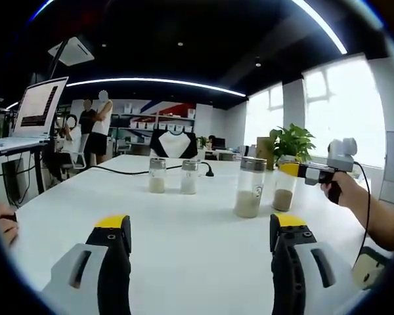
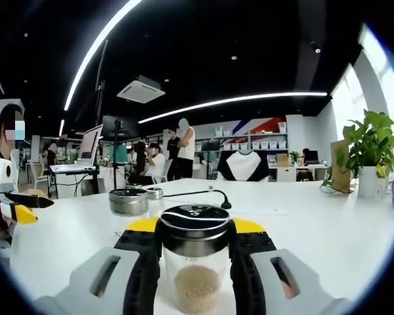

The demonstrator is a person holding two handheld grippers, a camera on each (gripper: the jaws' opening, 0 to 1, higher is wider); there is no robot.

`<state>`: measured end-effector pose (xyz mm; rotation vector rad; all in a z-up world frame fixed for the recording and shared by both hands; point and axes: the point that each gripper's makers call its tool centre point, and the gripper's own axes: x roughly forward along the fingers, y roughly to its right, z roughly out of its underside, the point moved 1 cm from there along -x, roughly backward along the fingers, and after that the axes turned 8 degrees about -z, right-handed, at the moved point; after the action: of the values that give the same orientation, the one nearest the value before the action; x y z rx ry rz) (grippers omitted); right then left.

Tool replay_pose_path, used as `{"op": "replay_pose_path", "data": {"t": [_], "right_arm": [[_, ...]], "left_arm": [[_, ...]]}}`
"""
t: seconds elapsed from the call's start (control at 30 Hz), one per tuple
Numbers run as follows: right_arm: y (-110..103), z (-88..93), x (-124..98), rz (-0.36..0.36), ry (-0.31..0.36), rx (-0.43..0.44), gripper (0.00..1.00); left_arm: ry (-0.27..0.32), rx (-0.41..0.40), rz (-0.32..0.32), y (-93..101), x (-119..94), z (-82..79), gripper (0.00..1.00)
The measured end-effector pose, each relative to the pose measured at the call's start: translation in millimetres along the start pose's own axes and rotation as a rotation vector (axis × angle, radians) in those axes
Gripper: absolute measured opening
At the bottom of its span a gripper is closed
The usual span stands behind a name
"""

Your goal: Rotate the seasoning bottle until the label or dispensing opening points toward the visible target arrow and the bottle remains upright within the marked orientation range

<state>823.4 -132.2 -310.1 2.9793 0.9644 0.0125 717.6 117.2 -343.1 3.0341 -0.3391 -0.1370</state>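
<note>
Gripping bottle (image 2: 196,262) (lid visible): right hand-held gripper (image 2: 196,244)

White table (image 1: 184,223) carries three other glass jars with pale powder: two small ones side by side, (image 1: 157,175) and (image 1: 189,177), and a taller one (image 1: 251,187) nearer the camera. Black cable (image 1: 118,171) runs across the tabletop behind the small pair. Laptop (image 1: 36,111) open on a stand, far left. Potted plant (image 2: 370,154) near the window. Black-and-white chair back (image 2: 243,165) at the far table edge. Two people standing by the shelves (image 1: 95,125). Ceiling AC unit (image 2: 141,90), curved light strip (image 2: 249,100).
</note>
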Motion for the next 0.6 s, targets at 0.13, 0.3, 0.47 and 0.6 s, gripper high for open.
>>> {"op": "replay_pose_path", "data": {"t": [0.13,0.3,0.47,0.6], "right_arm": [[0.7,-0.1,-1.3,0.028,0.000,0.001,0.38],[1.4,-0.4,-2.5,0.049,-0.005,0.002,0.38],[1.2,-0.4,-2.8,0.092,-0.008,0.000,0.38],[1.8,-0.1,-2.7,0.126,-0.006,-0.001,0.38]], "left_arm": [[-0.001,-0.002,-0.004,-1.4,0.2,-0.2,0.92],[0.005,-0.004,-0.011,-3.9,-0.5,-1.7,0.92],[0.006,-0.006,-0.010,-3.9,-0.9,-2.0,0.92],[0.021,-0.023,-0.004,-2.7,-0.8,-4.4,0.93]]}}
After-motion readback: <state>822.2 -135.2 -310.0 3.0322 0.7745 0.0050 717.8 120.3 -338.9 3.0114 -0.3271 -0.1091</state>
